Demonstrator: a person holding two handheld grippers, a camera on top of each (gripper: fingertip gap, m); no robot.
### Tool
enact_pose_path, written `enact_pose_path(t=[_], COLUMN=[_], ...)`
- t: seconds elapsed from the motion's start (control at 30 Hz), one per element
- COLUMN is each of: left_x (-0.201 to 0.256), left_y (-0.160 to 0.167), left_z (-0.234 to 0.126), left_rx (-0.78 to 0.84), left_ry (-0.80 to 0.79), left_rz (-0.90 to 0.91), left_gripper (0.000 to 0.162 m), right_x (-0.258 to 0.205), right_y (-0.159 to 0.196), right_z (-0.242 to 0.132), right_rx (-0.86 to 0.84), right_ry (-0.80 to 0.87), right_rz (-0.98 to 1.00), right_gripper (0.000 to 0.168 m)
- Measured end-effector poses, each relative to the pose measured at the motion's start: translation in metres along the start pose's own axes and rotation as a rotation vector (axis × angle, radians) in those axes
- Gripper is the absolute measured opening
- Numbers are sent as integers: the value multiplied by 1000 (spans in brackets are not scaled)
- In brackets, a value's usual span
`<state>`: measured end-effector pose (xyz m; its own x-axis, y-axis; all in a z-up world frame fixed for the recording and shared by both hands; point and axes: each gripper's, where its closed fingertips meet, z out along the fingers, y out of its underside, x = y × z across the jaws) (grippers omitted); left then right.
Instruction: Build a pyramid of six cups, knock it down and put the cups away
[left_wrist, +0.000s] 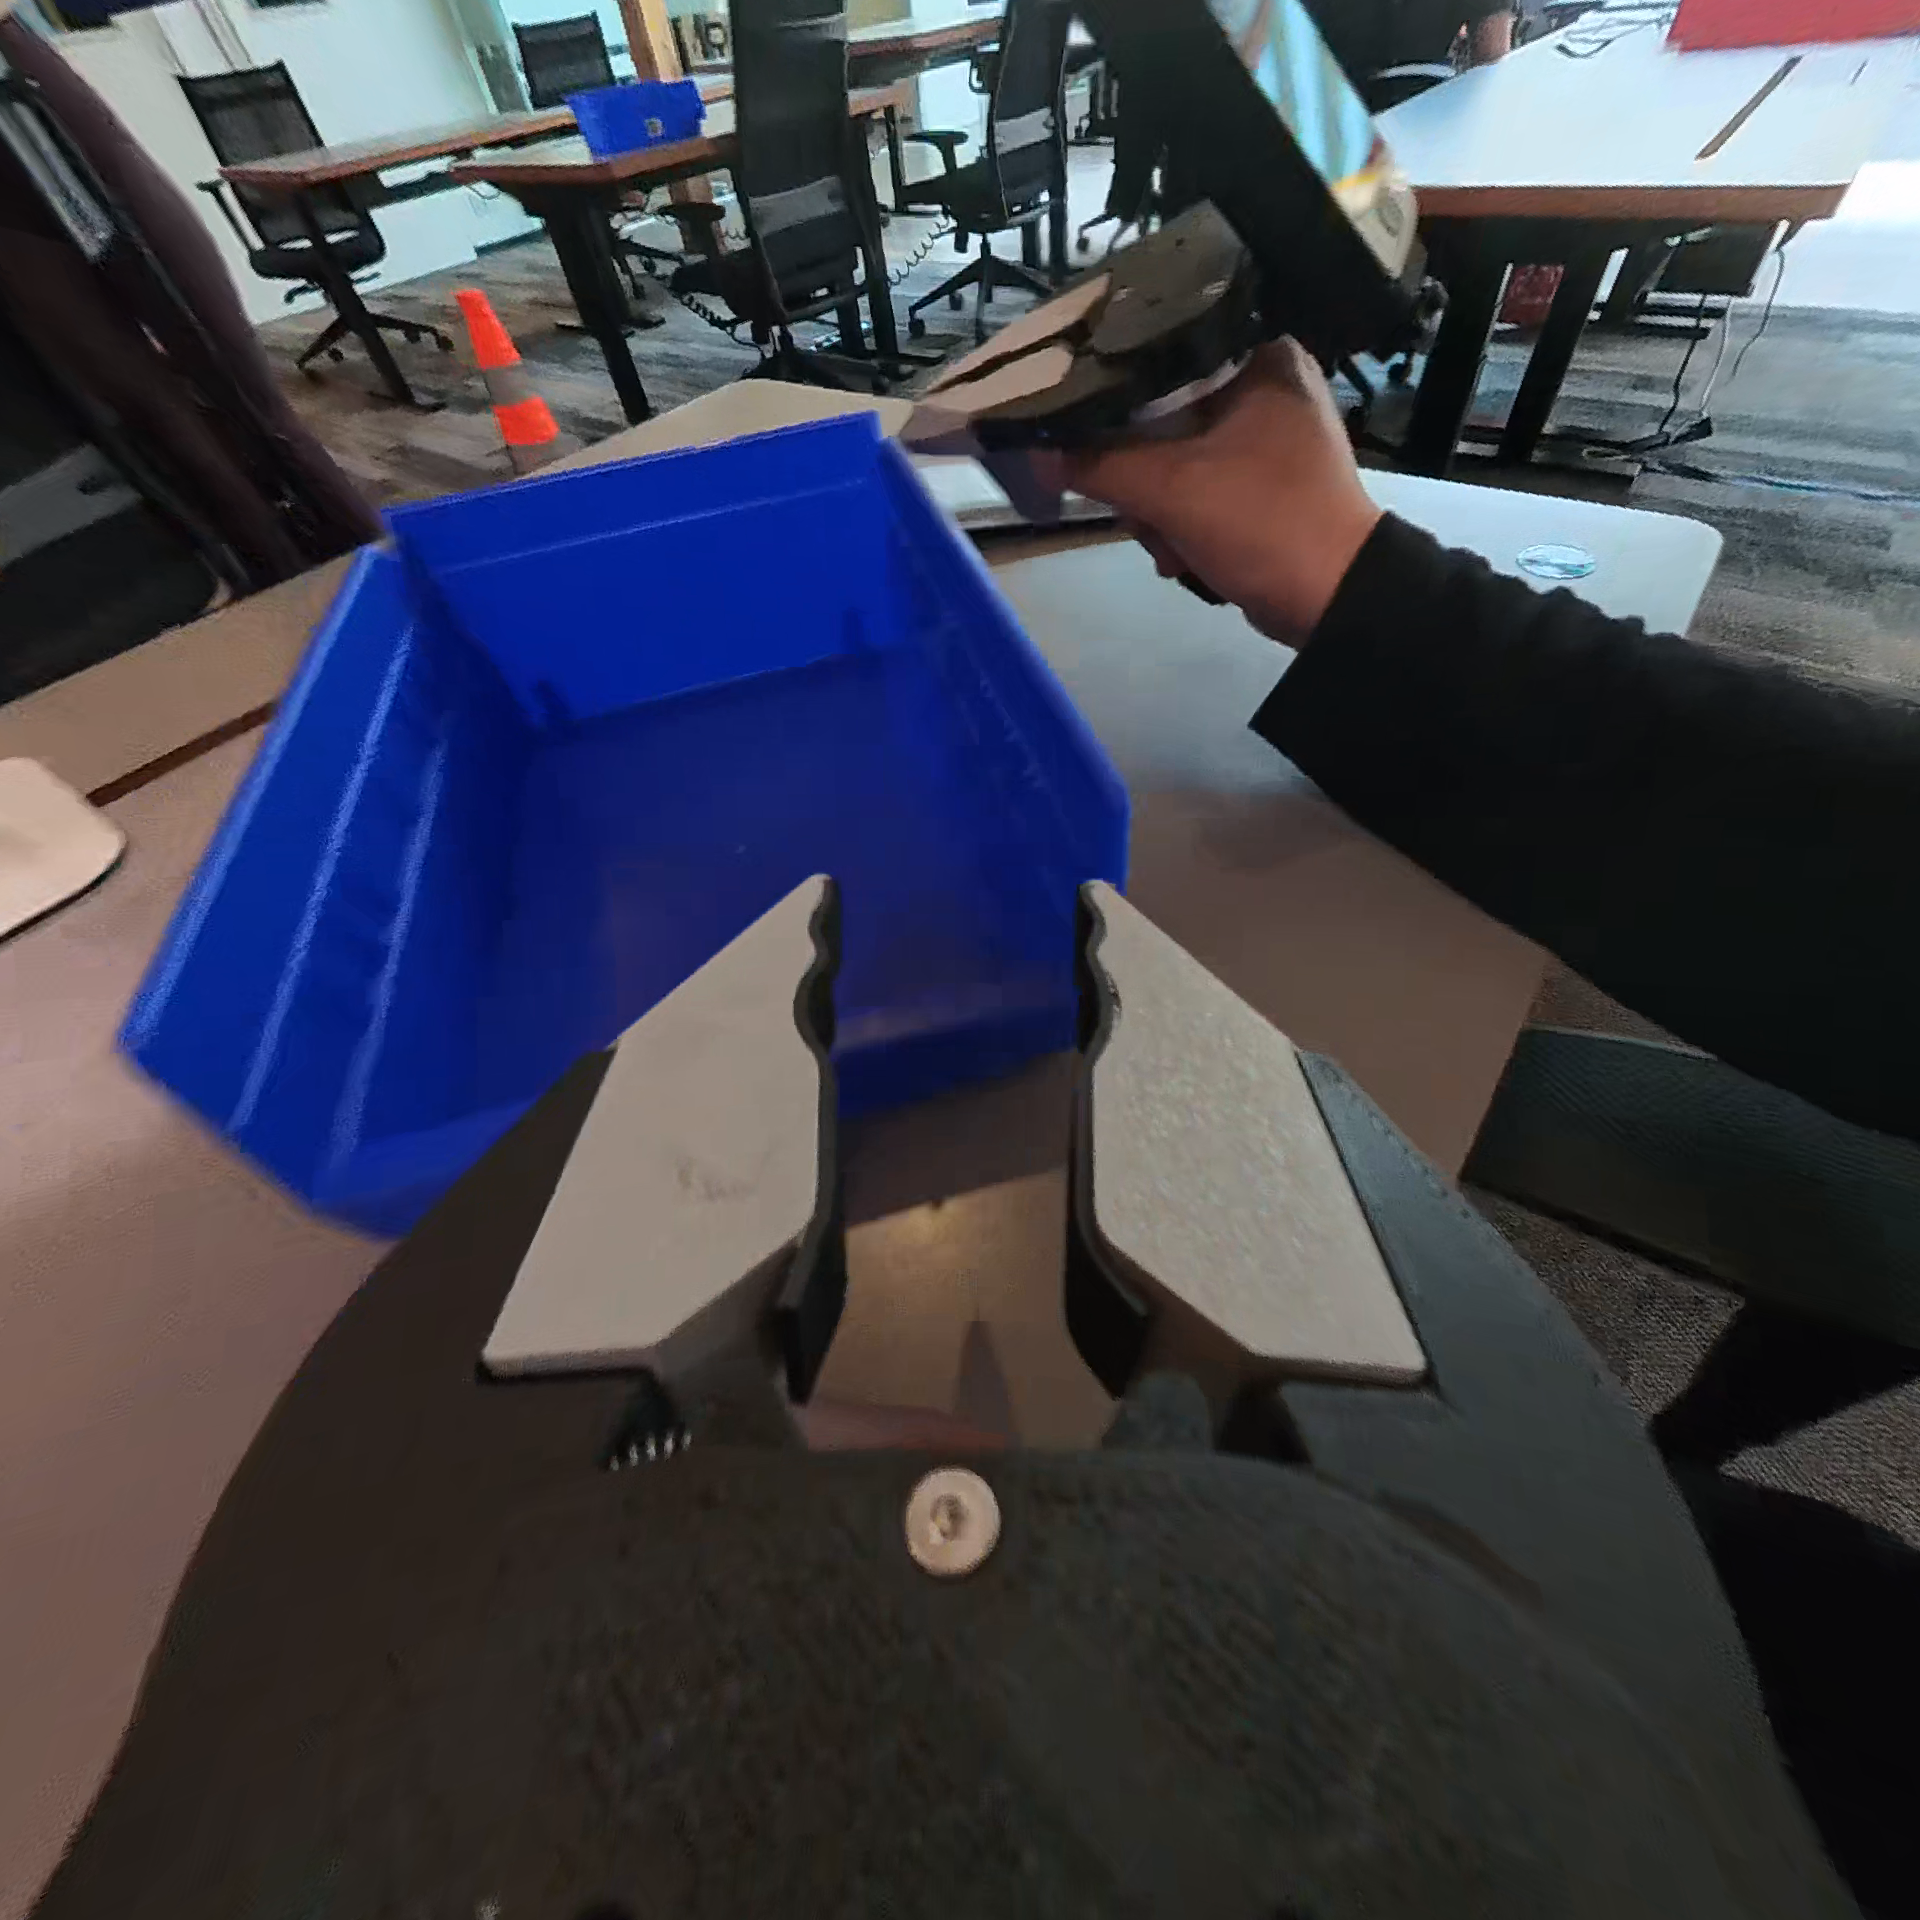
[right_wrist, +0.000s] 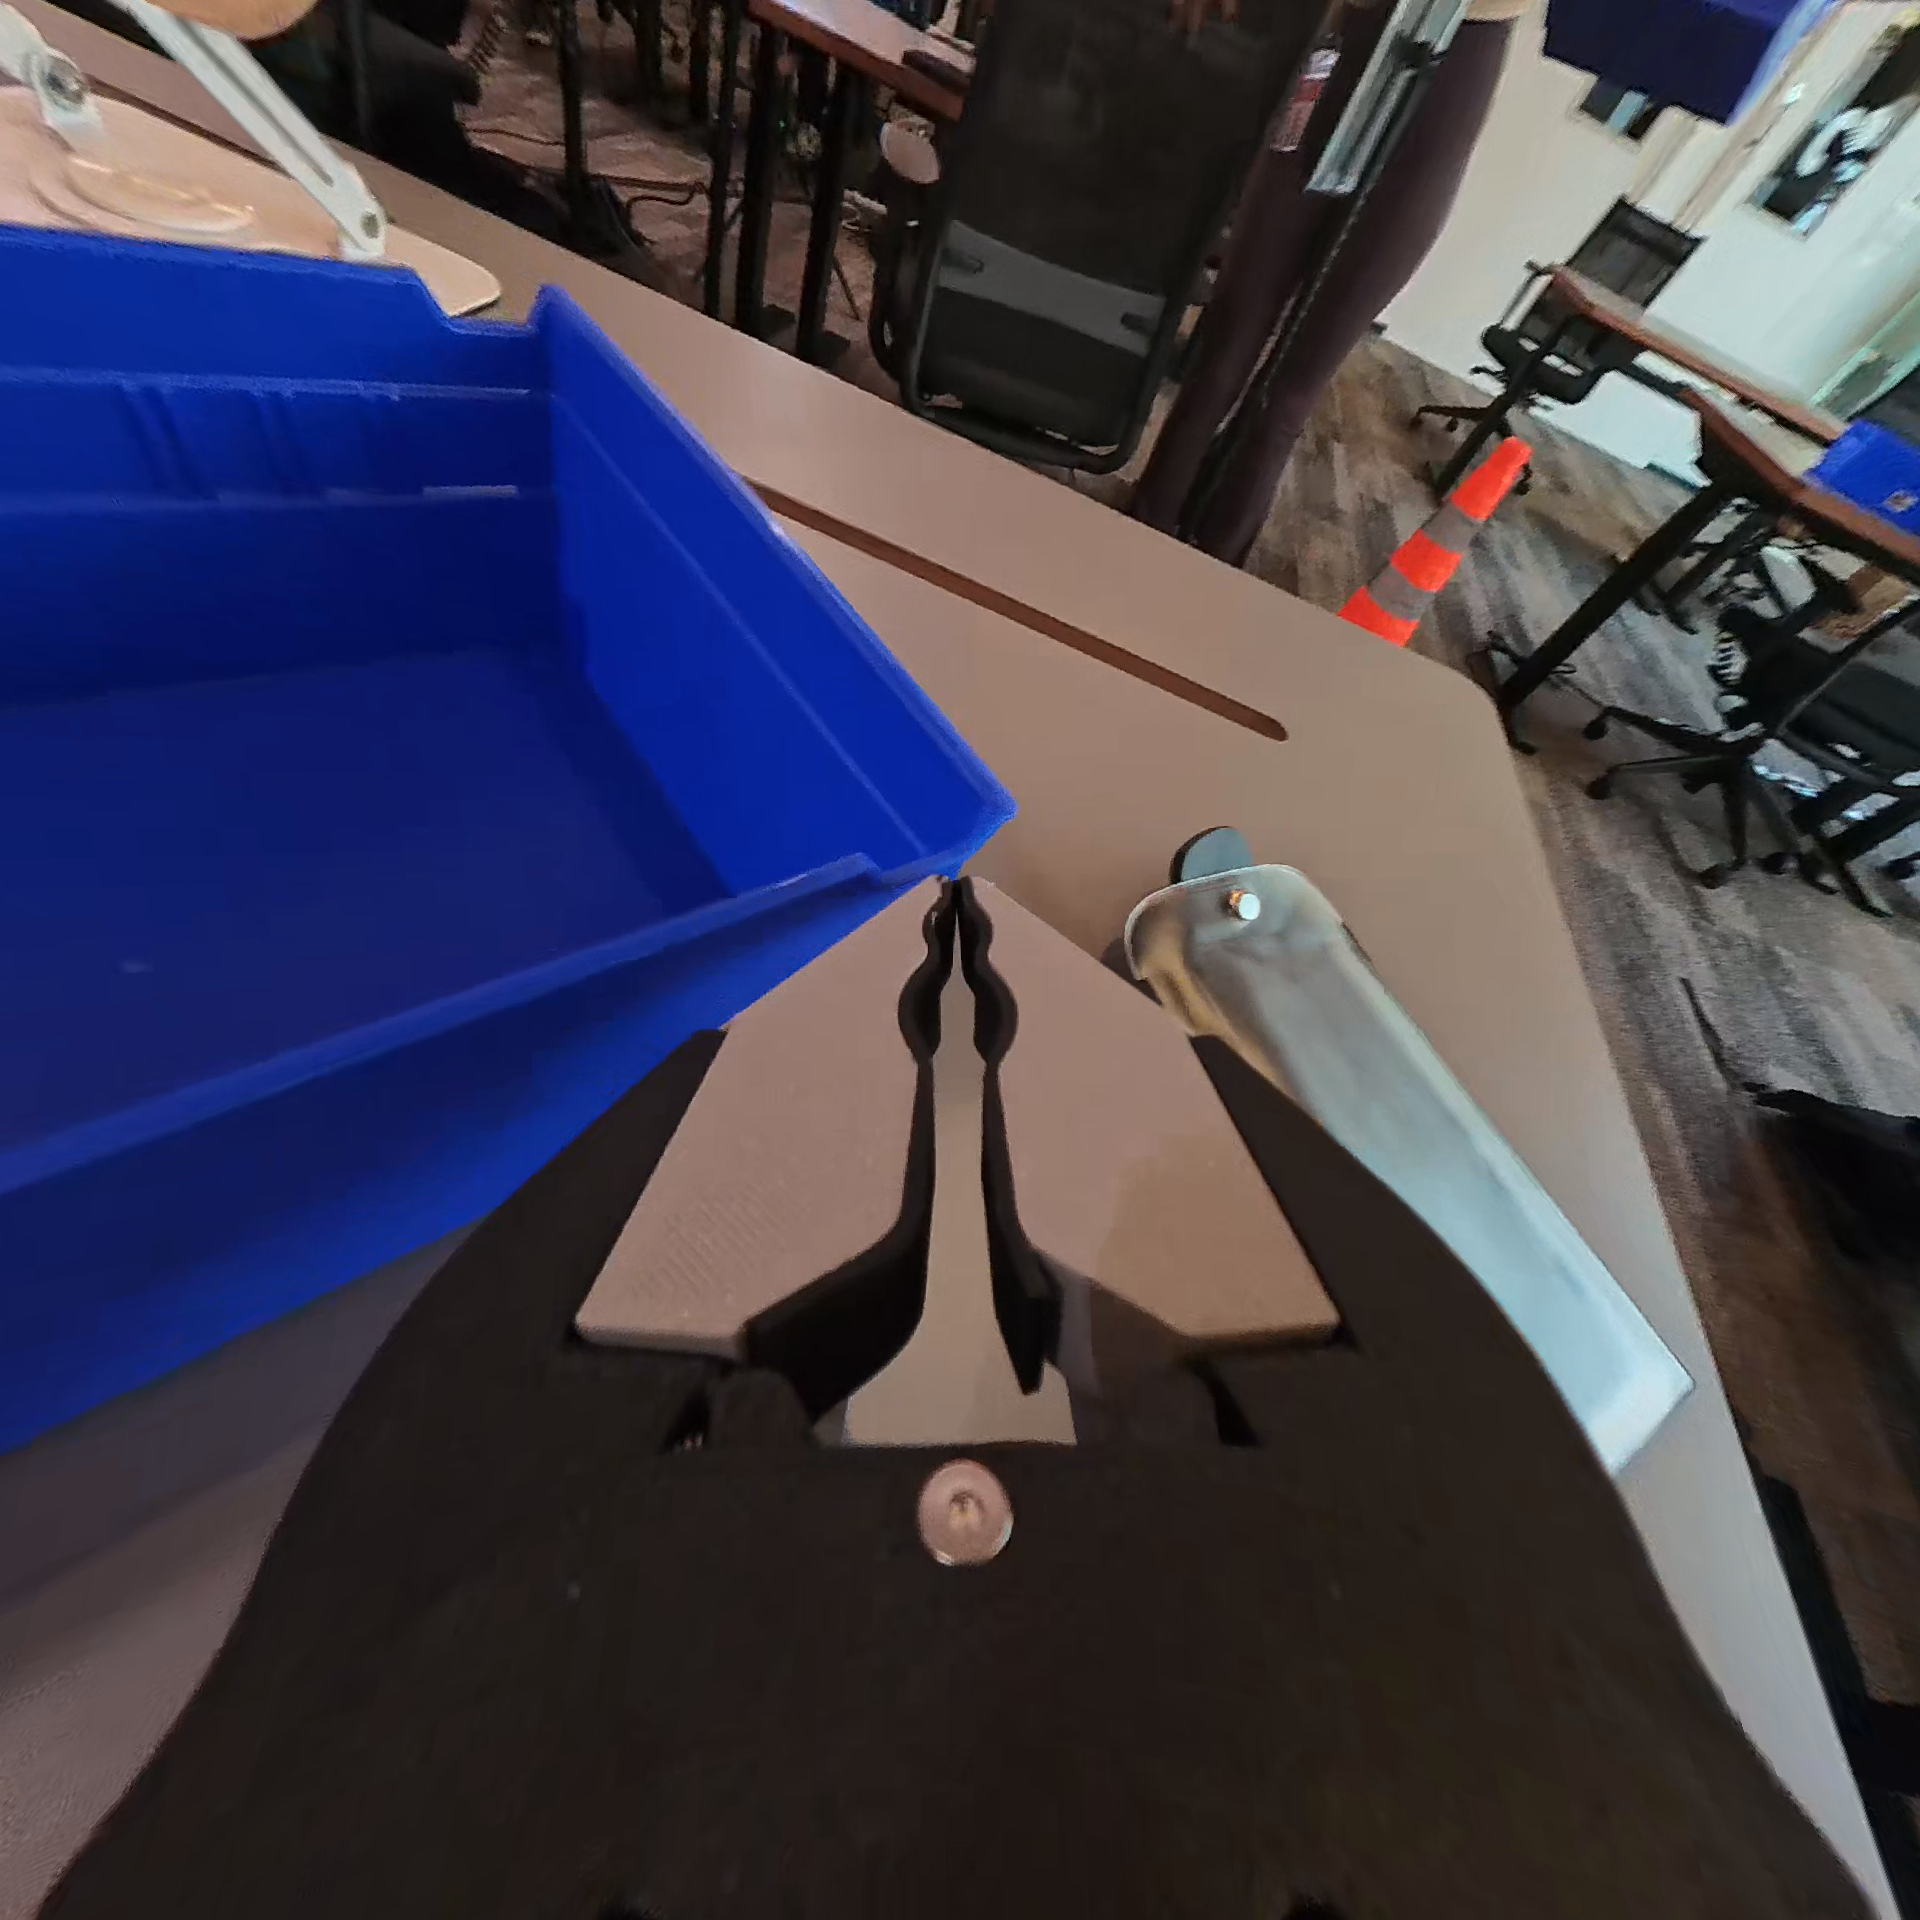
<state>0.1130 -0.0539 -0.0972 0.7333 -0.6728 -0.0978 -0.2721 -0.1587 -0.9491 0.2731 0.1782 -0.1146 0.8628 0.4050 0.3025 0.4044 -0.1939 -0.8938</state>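
Observation:
A blue plastic bin (left_wrist: 644, 790) stands open and empty on the brown table (left_wrist: 1299, 914); no cups show in either view. My left gripper (left_wrist: 956, 894) is open and empty, its fingers hovering over the bin's near right corner. My right gripper (right_wrist: 958, 885) is shut, its tips touching the bin's corner rim (right_wrist: 935, 831); I cannot tell whether they pinch the rim. In the left wrist view the right gripper (left_wrist: 940, 421) is held by a hand (left_wrist: 1247, 499) in a black sleeve at the bin's far right corner.
A shiny metal strip (right_wrist: 1351, 1122) lies on the table right of my right gripper. A long slot (right_wrist: 1039, 623) cuts the tabletop. A beige pad (left_wrist: 42, 852) lies at the left. An orange cone (left_wrist: 499, 364), office chairs and desks stand on the floor beyond. The grippers' ends are close to 30 cm from one another.

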Motion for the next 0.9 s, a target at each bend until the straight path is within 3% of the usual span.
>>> enact_pose_path(t=[0.1, 0.2, 0.3, 0.47, 0.6, 0.77, 0.9], left_x=[-40, -100, -165, -236, -261, -276, -284], left_y=[12, 32, 55, 106, 135, 156, 164], left_z=[-61, -135, -211, -295, -303, -275, -261], left_rx=[2, -40, -103, -244, -291, -370, -422], left_ry=[-67, -243, -478, -701, -697, -641, -651], left_rz=[-44, -37, -13, -59, -84, -77, -38], left_gripper=[50, 58, 63, 69, 71, 71, 40], right_x=[17, 9, -56, -189, -257, -272, -244], right_y=[-8, -36, -81, -91, -61, -7, 29], right_z=[-11, -34, -75, -148, -167, -150, -148], right_rx=[43, 177, 331, 165, -56, -341, -485], right_ry=[76, 8, -289, -766, -804, -704, -665], right_rz=[65, 115, 65, -105, -369, -558, -617], right_gripper=[2, 4, 9, 27, 25, 12, 0])
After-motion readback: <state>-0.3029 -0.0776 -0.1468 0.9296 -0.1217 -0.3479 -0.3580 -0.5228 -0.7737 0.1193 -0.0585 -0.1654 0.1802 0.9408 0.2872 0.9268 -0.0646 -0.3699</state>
